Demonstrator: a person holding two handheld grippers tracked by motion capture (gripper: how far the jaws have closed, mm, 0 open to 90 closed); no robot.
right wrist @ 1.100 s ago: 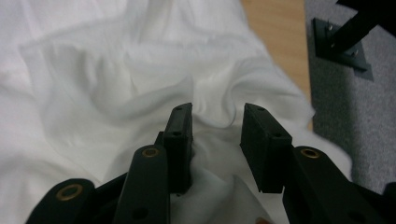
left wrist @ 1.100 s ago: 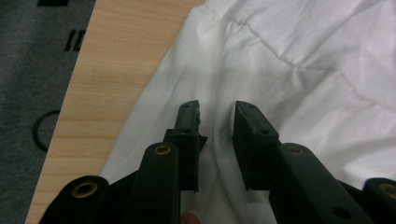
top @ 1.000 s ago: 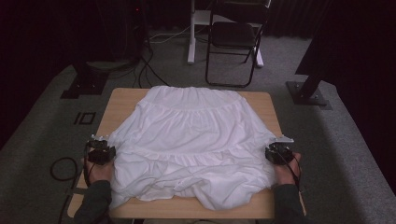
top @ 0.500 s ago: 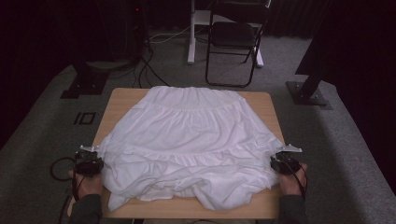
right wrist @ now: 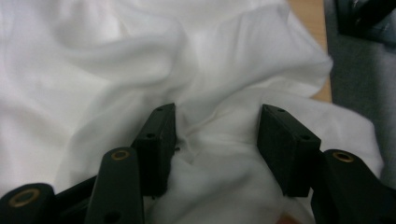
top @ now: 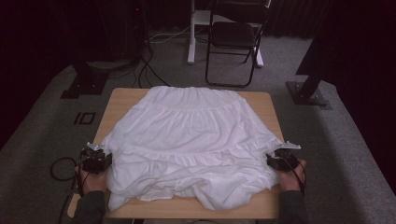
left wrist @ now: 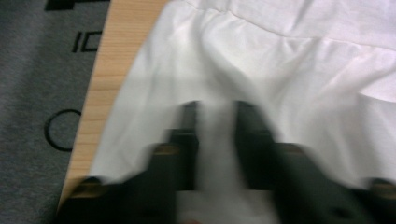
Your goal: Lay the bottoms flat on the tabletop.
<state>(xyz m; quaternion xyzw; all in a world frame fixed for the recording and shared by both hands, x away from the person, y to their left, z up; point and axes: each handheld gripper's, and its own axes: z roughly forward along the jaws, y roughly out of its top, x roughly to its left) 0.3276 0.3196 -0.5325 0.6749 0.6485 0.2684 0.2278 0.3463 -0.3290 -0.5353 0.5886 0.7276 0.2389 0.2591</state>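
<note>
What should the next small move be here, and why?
Probably close the right tool on the skirt fold. Its jaws have just been opening and stand apart with cloth between them, while the left tool looks closer around its side edge.

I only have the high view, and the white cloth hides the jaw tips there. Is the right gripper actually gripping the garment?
Observer: No. In the right gripper view, the right gripper has its jaws wide apart. They have just been opening, and the white garment lies loose between them.
Operator: And the left one?
Observer: The left gripper has cloth between narrower jaws, which have also just been opening. Blur hides whether the pads press.
</note>
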